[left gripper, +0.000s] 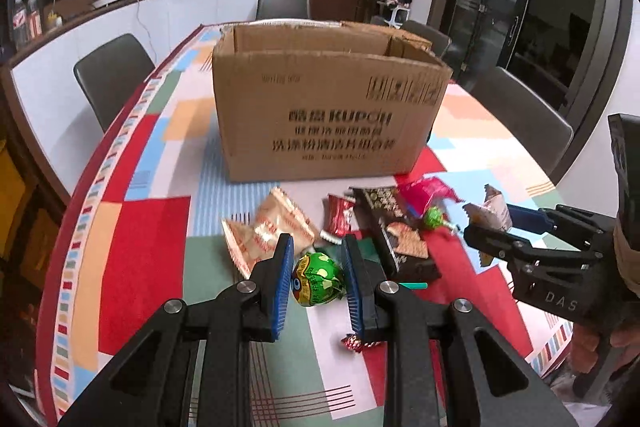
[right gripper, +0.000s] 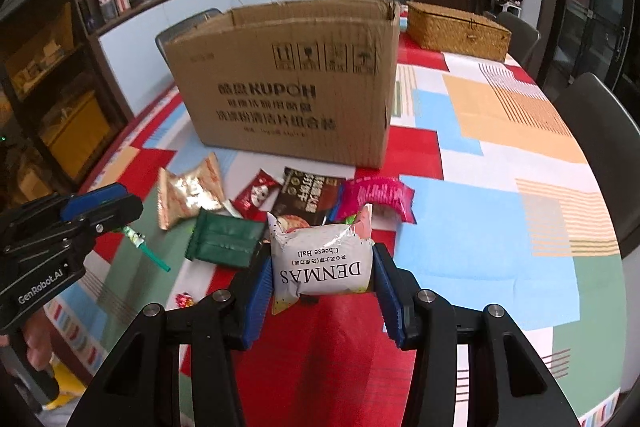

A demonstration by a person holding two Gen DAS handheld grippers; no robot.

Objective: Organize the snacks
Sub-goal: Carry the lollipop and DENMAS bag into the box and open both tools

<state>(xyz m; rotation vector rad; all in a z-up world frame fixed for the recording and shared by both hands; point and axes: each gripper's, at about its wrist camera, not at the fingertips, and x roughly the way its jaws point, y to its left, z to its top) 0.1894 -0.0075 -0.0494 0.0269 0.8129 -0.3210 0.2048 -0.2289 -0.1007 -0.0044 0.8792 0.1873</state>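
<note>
Box (right gripper: 288,83) reads KUPOH; white packet (right gripper: 324,263) DENMAS Cheese Ball.

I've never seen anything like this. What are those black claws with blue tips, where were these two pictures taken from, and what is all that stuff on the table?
These are no robot arms: a person holds one hand tool in each hand, each with two blue-padded fingers and a camera looking along them. One picture comes from the left tool, the other from the right, so each also catches the other tool at its edge.

The left gripper is shut on a green-wrapped lollipop. The right gripper is shut on a white cheese ball packet.

On the patchwork tablecloth stands an open cardboard box, with loose snacks in front of it: a dark biscuit pack, a pink wrapper, a green packet. A wicker basket sits behind the box.
</note>
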